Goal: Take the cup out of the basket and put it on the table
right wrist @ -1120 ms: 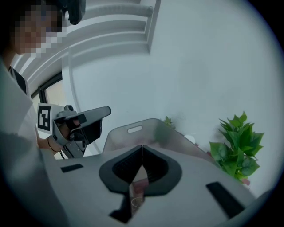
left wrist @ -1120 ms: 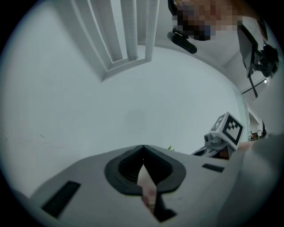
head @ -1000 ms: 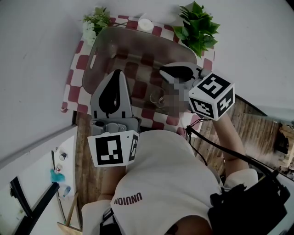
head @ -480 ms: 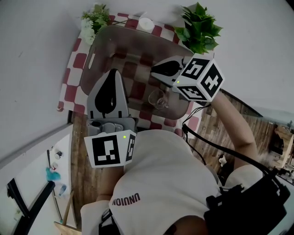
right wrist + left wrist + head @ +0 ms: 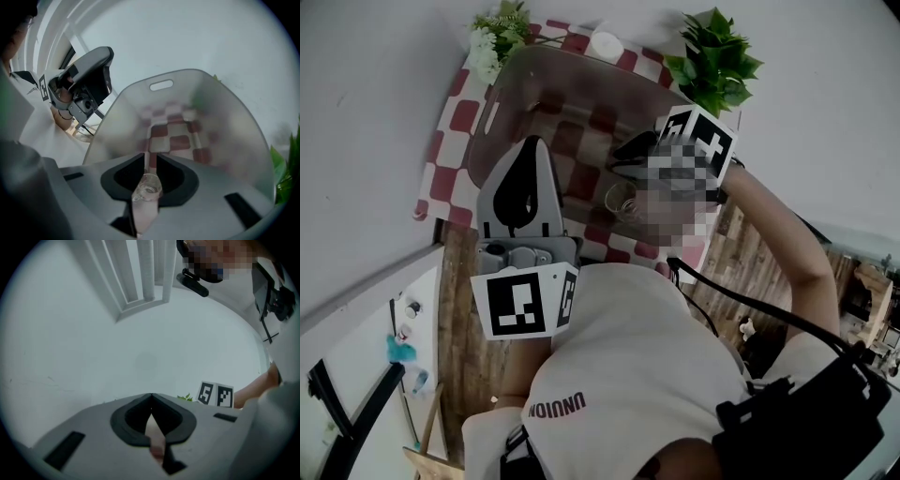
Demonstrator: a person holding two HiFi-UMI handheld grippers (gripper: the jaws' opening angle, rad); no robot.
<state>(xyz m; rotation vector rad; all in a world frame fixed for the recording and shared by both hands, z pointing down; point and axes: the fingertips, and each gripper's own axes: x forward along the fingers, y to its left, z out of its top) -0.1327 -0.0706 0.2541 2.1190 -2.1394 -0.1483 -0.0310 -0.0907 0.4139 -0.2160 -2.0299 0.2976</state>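
A small clear glass cup (image 5: pixel 622 199) stands upright inside the translucent grey basket (image 5: pixel 502 103) on the checked cloth. My right gripper (image 5: pixel 619 167) points steeply down over it from the right, partly under a mosaic patch. In the right gripper view the cup (image 5: pixel 146 190) shows in the narrow gap of the right gripper (image 5: pixel 151 157), whose jaws have just been opening; the pads do not press on it. My left gripper (image 5: pixel 532 142) is held level near the body, outside the basket, shut and empty; its tips meet in the left gripper view (image 5: pixel 151 394).
The basket wall (image 5: pixel 220 112) with a slot handle rises around the cup. A red-and-white cloth (image 5: pixel 455 122) lies under it. A green plant (image 5: pixel 717 61), white flowers (image 5: pixel 492 42) and a white round thing (image 5: pixel 605 44) stand at the far edge. Wooden tabletop (image 5: pixel 750 272) shows at right.
The right gripper tipped nose-down and sank toward the cup, its marker cube swinging up and away in the picture. Its jaws parted. The left gripper stayed put.
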